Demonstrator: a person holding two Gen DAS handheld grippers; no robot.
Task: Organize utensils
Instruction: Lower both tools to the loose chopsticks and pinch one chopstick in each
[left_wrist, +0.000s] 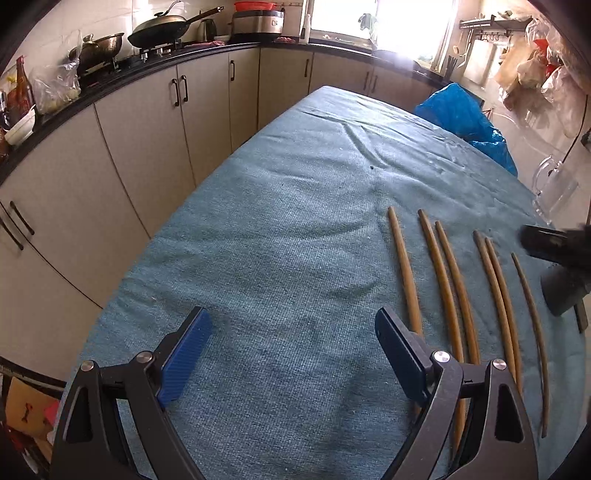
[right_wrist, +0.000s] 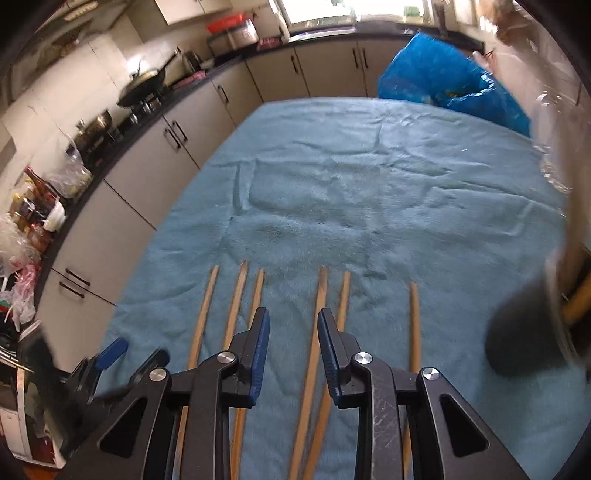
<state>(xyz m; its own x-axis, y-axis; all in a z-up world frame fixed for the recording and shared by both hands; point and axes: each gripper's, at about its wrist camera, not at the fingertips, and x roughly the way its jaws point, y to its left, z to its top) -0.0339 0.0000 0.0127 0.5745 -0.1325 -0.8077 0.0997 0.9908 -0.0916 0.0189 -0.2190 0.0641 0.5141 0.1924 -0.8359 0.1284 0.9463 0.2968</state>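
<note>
A home kitchen: a wok (left_wrist: 159, 27) on the stove upper left, cabinets (left_wrist: 207, 107) under a dark countertop (left_wrist: 207, 50).

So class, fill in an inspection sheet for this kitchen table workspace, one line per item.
Surface: table under a wrinkled blue cloth.
Job's things: six chopsticks side by side on the cloth; glass mug at the table's edge.
Clutter: blue plastic bag at the far end.
Grippers: left gripper open over bare cloth; right gripper narrowly open, nothing between the pads.
Cables: nothing seen.
Surroundings: cabinets, wok on the stove, window.
</note>
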